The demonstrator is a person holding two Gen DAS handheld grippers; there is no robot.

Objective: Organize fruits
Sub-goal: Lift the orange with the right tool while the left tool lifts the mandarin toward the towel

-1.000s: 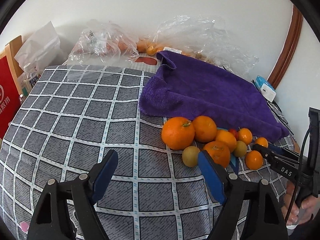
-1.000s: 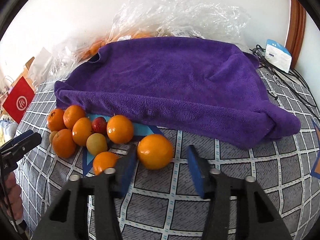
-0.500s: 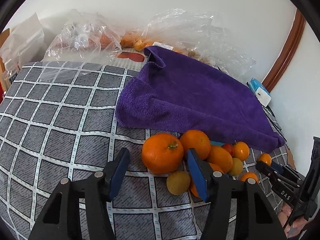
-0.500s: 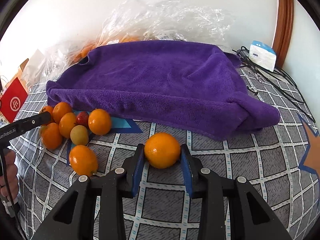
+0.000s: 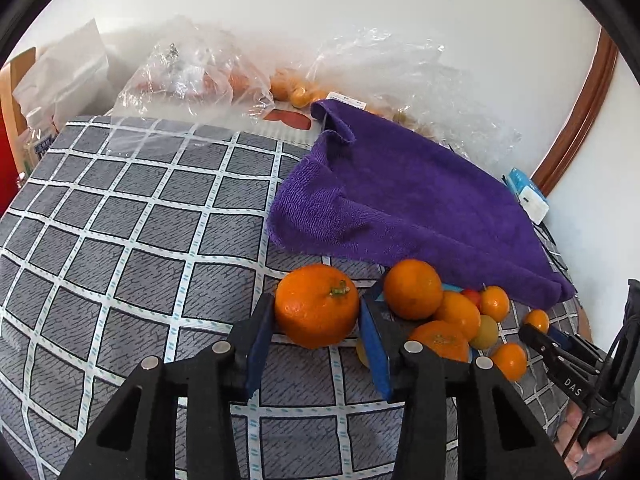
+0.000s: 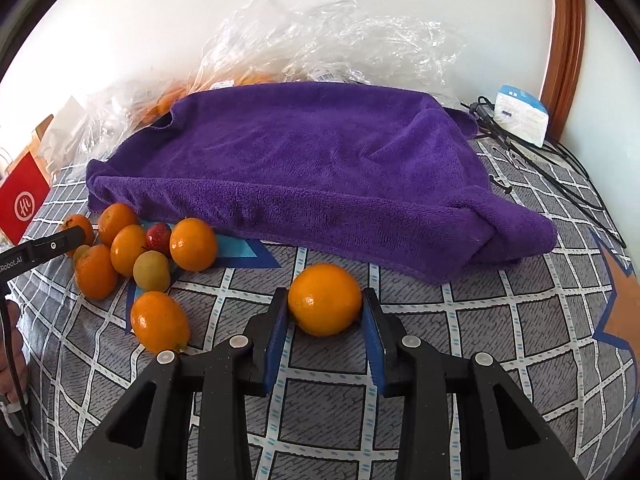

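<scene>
A large orange with a green stalk [image 5: 312, 314] lies on the checked cloth between the blue pads of my left gripper [image 5: 318, 300]; the jaws are closing and both pads touch its sides. To its right lies a pile of small oranges, two greenish fruits and one red fruit [image 5: 452, 320], in front of the purple towel [image 5: 400, 200]. In the right wrist view my right gripper [image 6: 325, 298] is shut on a smaller orange [image 6: 324, 308] that rests on the cloth, apart from the pile [image 6: 128, 248]. The towel [image 6: 320, 160] lies behind it.
Clear plastic bags with more fruit [image 5: 192, 76] line the wall behind the towel. A white and blue box [image 6: 520, 120] and black cables [image 6: 540, 168] sit at the right, a red bag [image 6: 24, 200] at the left. Grey checked cloth [image 5: 120, 220] covers the surface.
My left gripper moved in on the large orange and its jaws closed from wide apart onto it. My right gripper closed on the smaller orange, which lay ahead of its fingers a second ago.
</scene>
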